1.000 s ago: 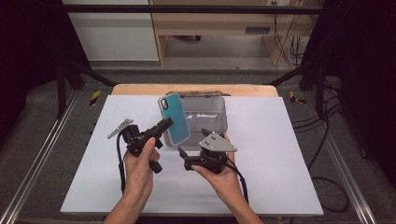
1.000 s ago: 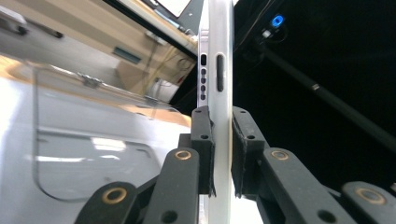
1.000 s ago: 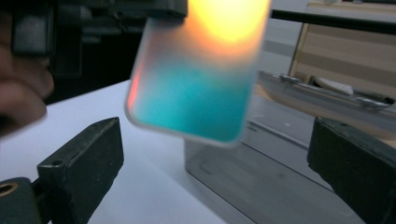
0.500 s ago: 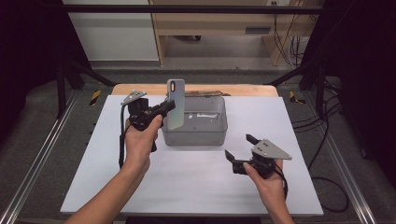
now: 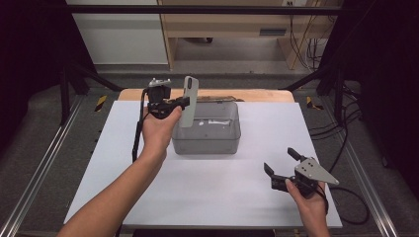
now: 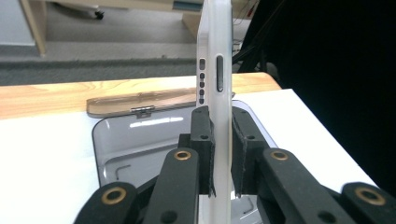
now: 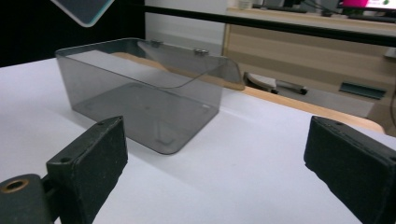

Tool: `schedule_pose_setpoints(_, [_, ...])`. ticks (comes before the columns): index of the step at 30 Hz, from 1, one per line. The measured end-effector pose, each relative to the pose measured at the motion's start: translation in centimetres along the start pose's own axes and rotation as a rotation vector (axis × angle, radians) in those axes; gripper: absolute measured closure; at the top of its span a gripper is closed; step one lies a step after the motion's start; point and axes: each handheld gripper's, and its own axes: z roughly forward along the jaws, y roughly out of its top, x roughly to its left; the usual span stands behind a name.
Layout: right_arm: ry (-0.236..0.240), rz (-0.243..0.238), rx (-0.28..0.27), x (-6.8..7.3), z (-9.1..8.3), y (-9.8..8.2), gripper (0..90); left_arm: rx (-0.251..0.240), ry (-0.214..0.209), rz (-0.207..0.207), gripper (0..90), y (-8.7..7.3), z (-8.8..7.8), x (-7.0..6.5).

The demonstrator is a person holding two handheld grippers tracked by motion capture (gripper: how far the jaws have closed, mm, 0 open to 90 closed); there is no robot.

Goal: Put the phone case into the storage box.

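High view, count: one phone (image 5: 189, 100), one smoky clear box (image 5: 206, 129), two grippers, two hands, all over one white table (image 5: 207, 182).
Left gripper (image 5: 179, 103): raised above the far left part of the table, its jaws clamped on the phone's lower part.
Phone: held upright and edge-on, hanging over the left end of the box, not touching it.
Box: stands on the table near the far edge, about midway between the left and right edges; its lid (image 5: 217, 98) is swung back toward the far edge.
Right gripper (image 5: 281, 163): low over the near right corner of the table, jaws spread wide with nothing between them, well apart from the box.
Hands: left hand (image 5: 158, 129) wraps the left gripper; right hand (image 5: 306, 197) wraps the right one; a black cable (image 5: 352, 210) trails off near the right edge.
Left gripper view, extra: the phone's (image 6: 215, 70) thin white side with a long slot and a row of small holes; two pads (image 6: 205, 154) pressing it from either side; the box's (image 6: 140, 140) open mouth below and the lid's (image 6: 144, 103) hinge.
Right gripper view, extra: the box (image 7: 140, 100) from the side, nothing inside; a corner of the phone (image 7: 84, 10) at top left, showing a dark face with a teal rim; both jaw pads (image 7: 93, 163) far apart.
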Motion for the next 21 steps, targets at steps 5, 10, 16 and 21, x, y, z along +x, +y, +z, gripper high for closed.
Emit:
schedule_pose_setpoints(5, [-0.006, 0.01, 0.003, -0.1, -0.4, -0.5, 6.8, 0.03, 0.05, 0.014, 80.8, 1.0, 0.8, 0.2])
schedule_pose_setpoints(10, [-0.007, 0.03, 0.021, 0.3, -0.1, -0.9, 7.0, 0.057, 0.086, -0.001, 80.9, 1.4, 1.7, 1.0])
schedule_pose_setpoints(16, [-0.017, 0.036, 0.02, 0.1, -0.4, -0.9, 7.0, 0.09, 0.111, -0.03, 80.8, 1.5, 2.6, 1.9])
schedule_pose_setpoints(21, [-0.012, 0.031, 0.033, 0.2, -0.2, -1.0, 7.0, 0.107, 0.137, -0.022, 80.8, 1.4, 3.1, 2.0])
